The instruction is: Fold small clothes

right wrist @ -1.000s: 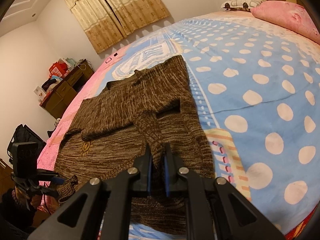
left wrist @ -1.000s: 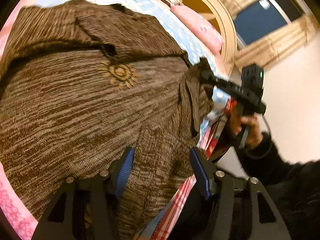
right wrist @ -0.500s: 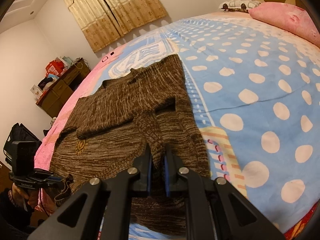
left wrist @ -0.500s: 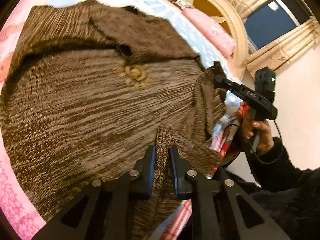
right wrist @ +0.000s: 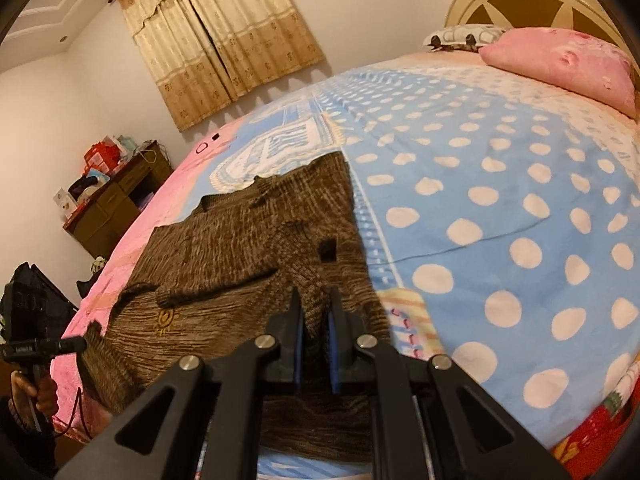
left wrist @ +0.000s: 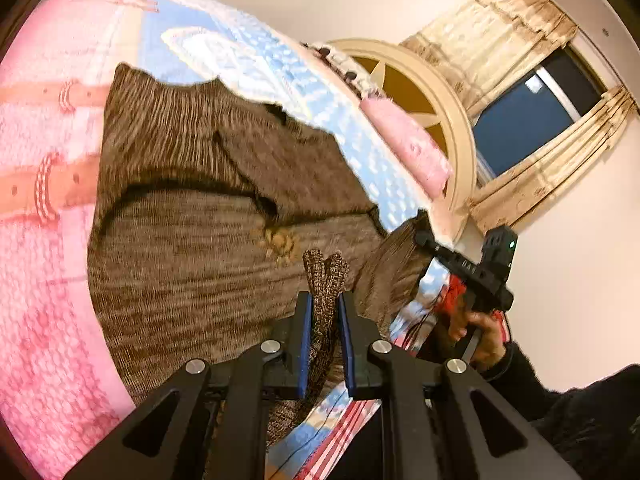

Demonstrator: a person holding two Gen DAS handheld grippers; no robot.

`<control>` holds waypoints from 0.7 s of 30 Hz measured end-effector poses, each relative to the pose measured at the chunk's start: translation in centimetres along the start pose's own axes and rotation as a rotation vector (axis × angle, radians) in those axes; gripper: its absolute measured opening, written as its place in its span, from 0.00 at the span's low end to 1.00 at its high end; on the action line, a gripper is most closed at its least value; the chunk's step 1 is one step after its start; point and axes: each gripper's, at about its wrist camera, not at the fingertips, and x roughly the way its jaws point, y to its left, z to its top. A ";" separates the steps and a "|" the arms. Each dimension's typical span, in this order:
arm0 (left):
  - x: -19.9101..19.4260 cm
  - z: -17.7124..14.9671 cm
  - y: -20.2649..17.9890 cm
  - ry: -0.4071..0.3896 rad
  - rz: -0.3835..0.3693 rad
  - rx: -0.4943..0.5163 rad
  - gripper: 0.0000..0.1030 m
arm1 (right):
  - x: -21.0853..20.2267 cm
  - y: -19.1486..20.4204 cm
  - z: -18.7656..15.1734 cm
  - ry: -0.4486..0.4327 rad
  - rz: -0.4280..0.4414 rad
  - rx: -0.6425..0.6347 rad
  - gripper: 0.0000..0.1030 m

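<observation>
Broadly, a bed [right wrist: 500,208] fills both views, its blanket blue with white dots on one side and pink on the other, with a pink pillow [right wrist: 560,64] by the round headboard [left wrist: 432,96]. A brown knit sweater [left wrist: 192,264] lies spread on the blanket, sleeves folded across its chest; the near hem is lifted off the bed and partly hidden behind the tools. The left gripper [left wrist: 323,320] has its jaws closed on a bunched fold of the hem, which pokes up between the blue pads. The right gripper [right wrist: 316,320] likewise pinches the other hem corner; its view cuts off the fabric below. A small tan emblem [right wrist: 167,317] on the chest is too blurred to read. The dresser [right wrist: 116,200] clutter is indistinct.
</observation>
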 end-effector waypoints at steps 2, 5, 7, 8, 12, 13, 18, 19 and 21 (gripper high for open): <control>-0.8 0.9 -0.3 -0.041 0.007 0.003 0.12 | -0.5 0.7 0.9 -0.026 0.010 -0.014 0.12; -2.7 3.5 0.1 -0.138 0.006 -0.011 0.07 | -0.5 1.5 3.3 -0.052 0.065 -0.002 0.12; -3.7 5.3 0.6 -0.191 0.020 -0.019 0.07 | 0.1 2.2 5.4 -0.064 0.089 -0.014 0.12; -4.3 6.6 0.9 -0.224 0.024 -0.024 0.07 | 0.8 2.9 6.9 -0.076 0.103 -0.030 0.12; -4.1 9.3 1.3 -0.231 0.126 0.008 0.07 | 3.3 4.3 9.9 -0.078 0.063 -0.101 0.12; -3.6 9.3 1.1 -0.203 0.095 0.013 0.07 | 3.9 4.3 10.2 -0.065 0.057 -0.104 0.12; 0.1 6.1 0.7 -0.007 0.078 0.071 0.08 | 3.6 3.6 7.4 -0.045 0.023 -0.145 0.12; 1.3 5.0 1.5 0.046 0.073 0.032 0.10 | 3.5 3.1 7.0 -0.039 0.024 -0.141 0.12; 2.9 3.7 2.6 0.112 0.091 -0.016 0.18 | 3.2 2.2 5.1 -0.008 0.028 -0.109 0.12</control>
